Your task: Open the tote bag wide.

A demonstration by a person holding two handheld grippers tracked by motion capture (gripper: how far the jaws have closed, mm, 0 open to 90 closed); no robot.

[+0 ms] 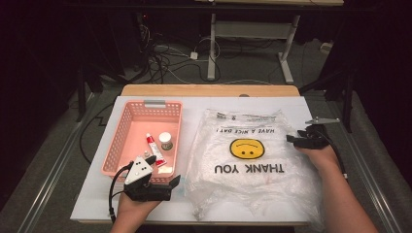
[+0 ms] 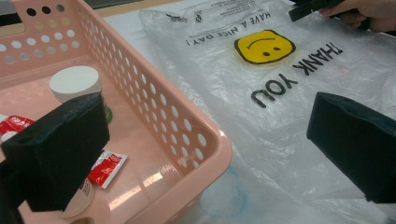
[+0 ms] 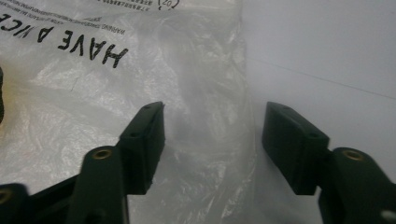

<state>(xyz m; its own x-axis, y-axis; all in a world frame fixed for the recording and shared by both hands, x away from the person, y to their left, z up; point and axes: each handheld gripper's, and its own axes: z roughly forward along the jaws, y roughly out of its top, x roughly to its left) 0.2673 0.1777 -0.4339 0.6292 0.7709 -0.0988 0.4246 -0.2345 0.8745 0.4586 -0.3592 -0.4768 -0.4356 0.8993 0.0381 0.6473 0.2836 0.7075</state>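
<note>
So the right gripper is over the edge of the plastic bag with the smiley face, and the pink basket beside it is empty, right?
Not quite: the pink basket is not empty. The high view shows a red and white tube and a small white-capped jar lying in it. The rest holds: the right gripper is over the edge of the plastic bag with the smiley face.

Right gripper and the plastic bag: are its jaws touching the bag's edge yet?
Cannot tell. In the right gripper view the right gripper straddles the edge of the plastic bag with jaws spread, pads not pinching it; tip contact with the film isn't clear.

One bag [image 1: 252, 155], one basket [image 1: 121, 131], one jar [image 1: 165, 141], one tube [image 1: 153, 148].
</note>
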